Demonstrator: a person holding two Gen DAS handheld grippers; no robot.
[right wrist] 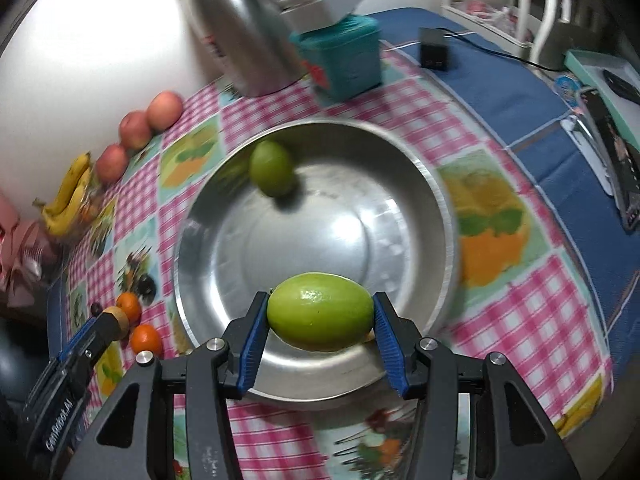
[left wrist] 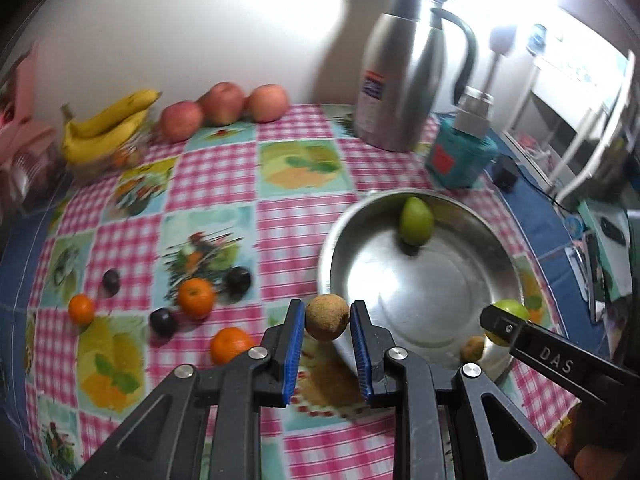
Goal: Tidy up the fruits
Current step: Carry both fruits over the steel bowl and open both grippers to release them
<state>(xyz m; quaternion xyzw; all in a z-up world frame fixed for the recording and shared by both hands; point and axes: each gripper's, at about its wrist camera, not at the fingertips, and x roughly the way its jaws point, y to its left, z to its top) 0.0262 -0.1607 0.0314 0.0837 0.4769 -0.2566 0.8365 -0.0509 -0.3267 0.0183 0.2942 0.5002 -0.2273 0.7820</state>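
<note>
Two fruits en route to the steel bowl (right wrist: 440, 184). Left tool (left wrist: 326, 316) clamps a brown round fruit (left wrist: 326, 317) just outside the bowl's near-left rim, w/ oranges and plums left of it on the counter (left wrist: 216, 172). Right tool (right wrist: 320, 312) grips a green fruit (right wrist: 320, 311) over the bowl's near side, prob. to drop beside the pear (right wrist: 271, 168) at the far wall.

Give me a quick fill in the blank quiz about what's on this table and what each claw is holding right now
1. The left claw grips a small round ____ fruit.
2. The right claw holds a green fruit above the metal ____.
3. Inside the basin lies ____ green fruit.
4. By the wall, three apples sit beside the yellow ____.

Missing words: brown; basin; one; bananas
</note>
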